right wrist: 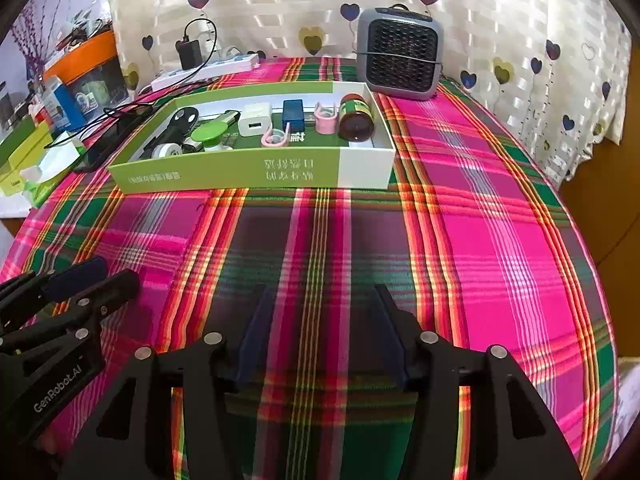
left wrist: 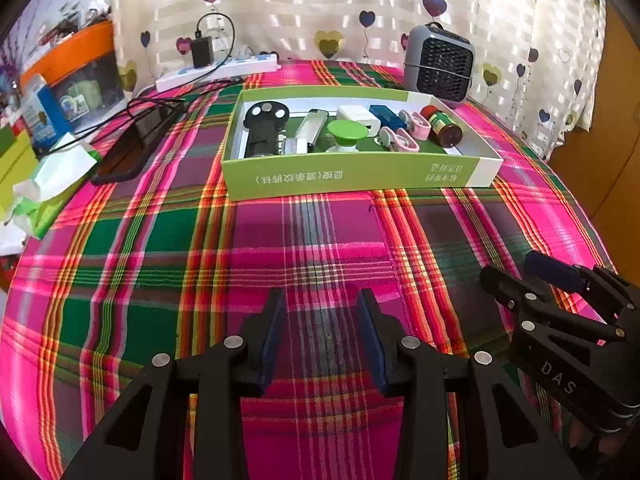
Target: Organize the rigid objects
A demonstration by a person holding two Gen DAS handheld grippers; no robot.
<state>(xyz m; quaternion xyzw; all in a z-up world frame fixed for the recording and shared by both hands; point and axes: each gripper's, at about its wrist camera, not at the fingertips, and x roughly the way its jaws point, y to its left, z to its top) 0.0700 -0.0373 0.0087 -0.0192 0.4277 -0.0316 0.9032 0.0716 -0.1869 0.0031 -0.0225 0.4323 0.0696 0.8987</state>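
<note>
A shallow green and white box sits on the plaid cloth at the far side. Inside lie several small items: a brown jar with a red lid, a white charger, a green knob, pink clips, a blue block and a black holder. My left gripper hovers open over bare cloth, well short of the box. Beside it, my right gripper is open too, with nothing between its fingers.
A grey fan heater stands behind the box. At the back left are a white power strip with a black adapter, a dark phone, a tissue pack and an orange-lidded bin.
</note>
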